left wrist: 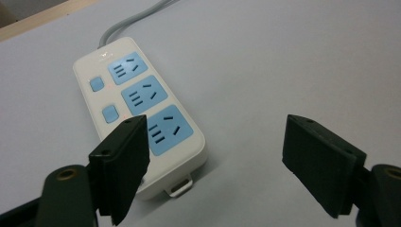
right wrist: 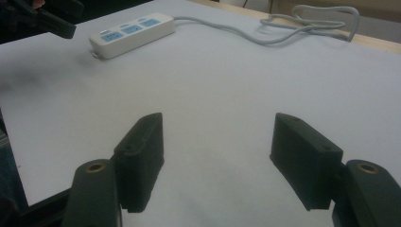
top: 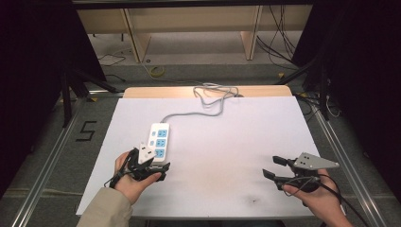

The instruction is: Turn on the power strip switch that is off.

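Observation:
A white power strip (top: 159,141) with three blue sockets and two blue switches lies on the left half of the white sheet (top: 227,156). Its grey cord (top: 215,97) runs to a loose coil at the far edge. My left gripper (top: 163,171) sits just at the strip's near end, jaws wide apart. In the left gripper view the strip (left wrist: 137,109) lies ahead and to the left, partly behind the left jaw of my left gripper (left wrist: 215,142), and nothing is between the pads. My right gripper (top: 272,166) rests open over bare sheet at the right, holding nothing (right wrist: 217,127).
The sheet covers a wooden table (top: 142,91) whose far edge shows. Metal rails (top: 52,156) flank the table on both sides. Shelving and loose cables (top: 279,42) stand beyond the far edge. In the right gripper view the strip (right wrist: 132,33) and the cord coil (right wrist: 302,23) lie far off.

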`<state>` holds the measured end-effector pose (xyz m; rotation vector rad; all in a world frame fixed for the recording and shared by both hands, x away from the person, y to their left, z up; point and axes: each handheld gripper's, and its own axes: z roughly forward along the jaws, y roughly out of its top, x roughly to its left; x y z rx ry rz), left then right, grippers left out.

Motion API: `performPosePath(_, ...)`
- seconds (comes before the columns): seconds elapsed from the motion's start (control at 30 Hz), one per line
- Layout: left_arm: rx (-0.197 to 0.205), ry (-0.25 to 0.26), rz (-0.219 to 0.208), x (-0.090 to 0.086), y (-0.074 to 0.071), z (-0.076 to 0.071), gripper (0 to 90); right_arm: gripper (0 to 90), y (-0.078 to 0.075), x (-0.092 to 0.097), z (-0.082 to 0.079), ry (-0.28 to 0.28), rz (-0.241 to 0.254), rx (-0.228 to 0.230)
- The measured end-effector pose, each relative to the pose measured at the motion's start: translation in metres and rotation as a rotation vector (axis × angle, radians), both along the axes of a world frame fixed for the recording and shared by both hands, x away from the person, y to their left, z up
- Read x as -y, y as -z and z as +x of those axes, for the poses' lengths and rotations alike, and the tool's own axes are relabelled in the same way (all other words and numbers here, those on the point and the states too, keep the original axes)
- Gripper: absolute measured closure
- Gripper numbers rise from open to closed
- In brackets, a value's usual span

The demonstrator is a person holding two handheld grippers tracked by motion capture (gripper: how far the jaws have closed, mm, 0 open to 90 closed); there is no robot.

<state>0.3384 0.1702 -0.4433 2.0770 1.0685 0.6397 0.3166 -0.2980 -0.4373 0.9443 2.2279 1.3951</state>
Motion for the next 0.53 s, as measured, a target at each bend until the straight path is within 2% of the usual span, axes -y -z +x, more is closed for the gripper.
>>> performPosePath(0.13, -0.007, 0.003, 0.003, 0.000, 0.005, -0.005, 23.3, 35.5, 0.000, 0.000, 0.000, -0.002, -0.001, 0.001)
performPosePath(0.43, -0.007, 0.026, 0.004, 0.007, 0.008, -0.005, 22.9, 35.4, 0.000, 0.001, 0.001, 0.000, -0.004, 0.002)
performPosePath(0.53, -0.004, 0.041, -0.021, 0.013, 0.007, -0.005, 22.8, 35.4, 0.000, 0.001, 0.001, 0.001, -0.003, 0.002)
